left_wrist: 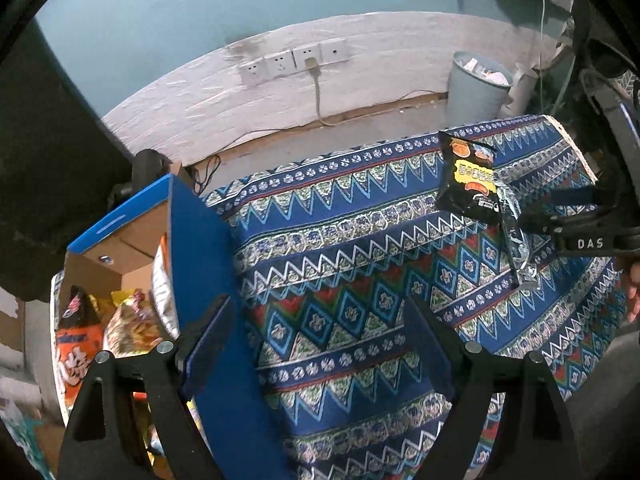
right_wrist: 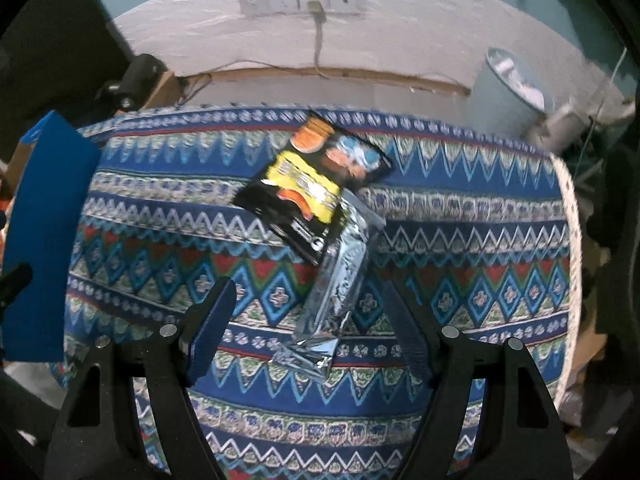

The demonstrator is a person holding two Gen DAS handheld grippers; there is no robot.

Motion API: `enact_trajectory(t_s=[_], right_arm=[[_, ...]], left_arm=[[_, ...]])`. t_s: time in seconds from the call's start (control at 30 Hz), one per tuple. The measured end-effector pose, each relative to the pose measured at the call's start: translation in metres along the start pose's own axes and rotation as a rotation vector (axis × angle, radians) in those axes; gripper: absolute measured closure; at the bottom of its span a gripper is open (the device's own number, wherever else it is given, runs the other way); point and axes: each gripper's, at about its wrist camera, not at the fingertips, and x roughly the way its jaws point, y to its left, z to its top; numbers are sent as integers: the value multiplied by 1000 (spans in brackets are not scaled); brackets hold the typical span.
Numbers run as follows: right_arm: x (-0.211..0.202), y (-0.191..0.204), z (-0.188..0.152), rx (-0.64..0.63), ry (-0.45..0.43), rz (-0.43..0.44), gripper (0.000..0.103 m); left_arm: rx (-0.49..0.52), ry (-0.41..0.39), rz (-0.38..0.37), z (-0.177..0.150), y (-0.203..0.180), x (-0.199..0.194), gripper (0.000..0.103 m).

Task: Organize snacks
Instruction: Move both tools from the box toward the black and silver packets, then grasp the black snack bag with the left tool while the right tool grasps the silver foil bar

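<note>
Two grippers: both are mine, one in each hand, and both point down at the table.
Left gripper [left_wrist: 320, 344]: my jaws stand wide apart. Nothing is between them, only the cloth far below.
Right gripper [right_wrist: 308, 320]: my jaws stand wide apart too. The shiny end of the silver packet shows between my fingers, but my pads do not press on it.
Black snack bag [right_wrist: 312, 188]: it lies flat on the cloth, near the far edge of the table. It is black with yellow and orange pictures on it.
Silver packet [right_wrist: 340, 280]: it lies on the cloth, long and crinkly. Its top end touches the black snack bag; I cannot tell which one lies on top.
Tablecloth [left_wrist: 340, 240]: it is blue with zigzags, diamonds and little flowers. It covers the whole table top.
Blue box [left_wrist: 200, 264]: it stands at the left end of the table, open at the top. The inside is brown cardboard.
Snacks in the box: an orange bag [left_wrist: 78, 340], a yellow bag [left_wrist: 132, 320] and a silver-white bag [left_wrist: 164, 292] stand close together inside.
Bin [left_wrist: 476, 84]: it is grey-blue, on the floor past the table, with paper in it.
Wall sockets [left_wrist: 294, 60]: four white ones in a row, one with a plug and cord.
</note>
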Motion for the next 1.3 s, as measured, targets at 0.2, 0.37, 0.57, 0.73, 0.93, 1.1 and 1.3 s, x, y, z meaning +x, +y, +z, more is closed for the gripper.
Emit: enact_trajectory(t_s=[0.2, 0.37, 0.57, 0.73, 0.93, 1.1, 1.3], right_arm=[[29, -13, -5, 24, 43, 1, 27], [43, -14, -5, 16, 24, -8, 27], [62, -19, -7, 3, 44, -29, 46], [66, -22, -14, -49, 54, -63, 69], [58, -49, -22, -25, 56, -63, 76], [50, -68, -17, 3, 35, -57, 76], [39, -84, -9, 41, 8, -49, 76]], left_arm=[[20, 22, 4, 3, -9, 26, 16], [21, 50, -5, 9, -18, 44, 16], [51, 65, -9, 15, -32, 57, 16], [59, 79, -30, 21, -43, 66, 16], [59, 90, -105, 33, -63, 72, 16], [79, 102, -188, 46, -82, 73, 16], [109, 79, -220, 67, -101, 79, 15]])
